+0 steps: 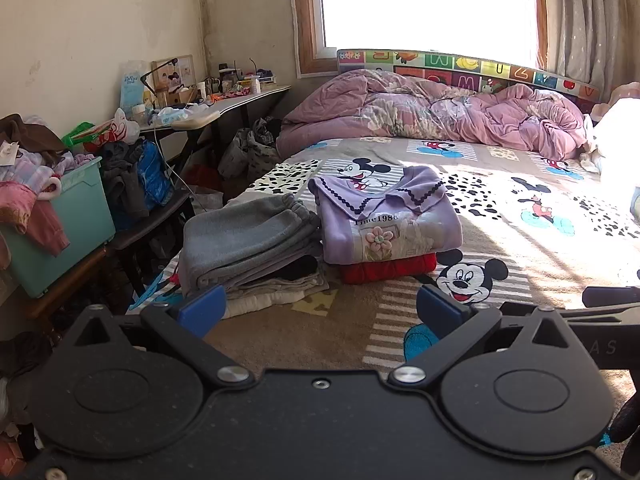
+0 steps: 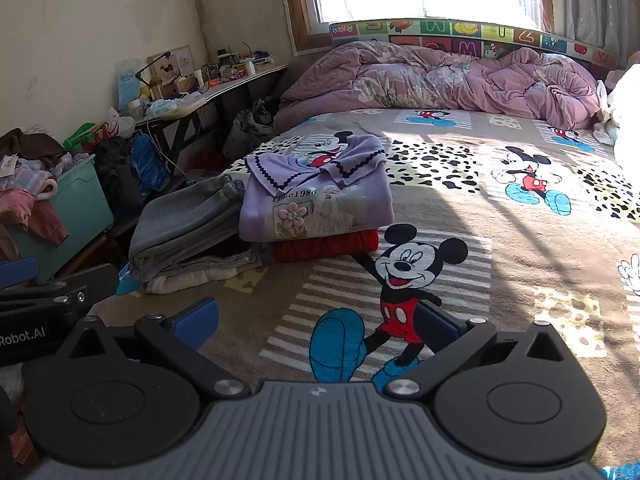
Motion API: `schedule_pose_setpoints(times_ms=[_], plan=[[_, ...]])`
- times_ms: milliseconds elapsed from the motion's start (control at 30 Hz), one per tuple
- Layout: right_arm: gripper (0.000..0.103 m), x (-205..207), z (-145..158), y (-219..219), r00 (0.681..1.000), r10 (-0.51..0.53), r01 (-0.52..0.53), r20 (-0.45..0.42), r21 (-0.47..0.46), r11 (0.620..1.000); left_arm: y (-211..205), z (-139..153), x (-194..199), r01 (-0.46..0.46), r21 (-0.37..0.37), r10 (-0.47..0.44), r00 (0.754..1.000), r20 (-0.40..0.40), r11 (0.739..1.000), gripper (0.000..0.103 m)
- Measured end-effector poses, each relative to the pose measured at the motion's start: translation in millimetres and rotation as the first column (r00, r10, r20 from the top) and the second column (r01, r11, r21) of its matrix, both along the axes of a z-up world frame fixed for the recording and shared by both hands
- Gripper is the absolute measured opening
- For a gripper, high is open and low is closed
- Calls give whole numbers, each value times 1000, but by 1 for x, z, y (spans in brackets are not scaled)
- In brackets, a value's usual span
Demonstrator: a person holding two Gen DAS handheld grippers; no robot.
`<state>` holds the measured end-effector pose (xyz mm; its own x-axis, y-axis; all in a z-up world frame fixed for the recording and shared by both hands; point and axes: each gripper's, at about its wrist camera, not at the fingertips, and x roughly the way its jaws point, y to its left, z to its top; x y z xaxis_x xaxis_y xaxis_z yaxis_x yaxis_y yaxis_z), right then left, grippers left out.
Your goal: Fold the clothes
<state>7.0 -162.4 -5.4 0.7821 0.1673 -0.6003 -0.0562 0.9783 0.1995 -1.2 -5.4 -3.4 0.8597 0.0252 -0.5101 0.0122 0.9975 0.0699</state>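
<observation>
Left gripper [image 1: 318, 312]: jaws spread wide, blue pads holding nothing, poised above the bed cover near its front edge. Right gripper [image 2: 316, 320]: jaws likewise spread and empty, over a large mouse figure printed on the bed cover [image 2: 520, 264]. In the right wrist view the left gripper's body shows at the lower left; in the left wrist view part of the right gripper shows at the right edge.

Just beyond the jaws, two piles of folded clothes sit side by side on the bed cover, near the bed's left edge. Left pile: grey folded trousers [image 1: 248, 236] on top, elastic cuffs toward the far side, over a dark garment and pale cream layers [image 1: 264, 300]. Right pile: lilac sweater [image 1: 384, 216] with dark scalloped collar trim, printed lettering and a flower patch, lying squarely on a red folded garment [image 1: 388, 270]. The two piles touch or nearly touch; cannot tell which.

Left of the bed: a teal bin [image 1: 68, 224] heaped with unfolded clothes, pink items hanging over its rim, standing on a low dark bench. Further back, a cluttered surface [image 1: 240, 100] against the wall.

Far end of the bed: rumpled pink quilt [image 1: 432, 112], alphabet-patterned headboard panel [image 1: 480, 68], bright window [image 1: 428, 4] behind, curtain at right.
</observation>
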Motion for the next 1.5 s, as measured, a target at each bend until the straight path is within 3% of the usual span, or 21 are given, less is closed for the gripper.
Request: schedule_pose_setpoints(times_ms=[667,1000,1200,1300,1367,1433,1500], plan=[[103,7,-3,-8,1000,-10,10,6,2,1000,-6,-6,20,3,9,-3,1000,-19,1000,103],[103,40,-14,-16,1000,-19,19,24,-3,1000,-1,-25,68,-35,-28,35,999,-9,999,103],[102,74,-36,-32,1000,-18,20,-25,74,997,11,-41,104,-62,-92,63,998,7,994,103],[102,86,-48,-36,1000,-1,4,-31,92,996,19,-51,129,-40,-126,26,994,-108,991,103],[102,96,-59,-40,998,16,-8,-59,120,993,25,-58,143,-33,-198,2,988,-157,980,103],[102,105,-69,-45,997,19,-9,-69,144,990,26,-62,152,-25,-232,-14,986,-168,972,103],[102,111,-76,-47,999,21,-14,-46,145,989,24,-63,159,-24,-213,-9,989,-149,977,103]])
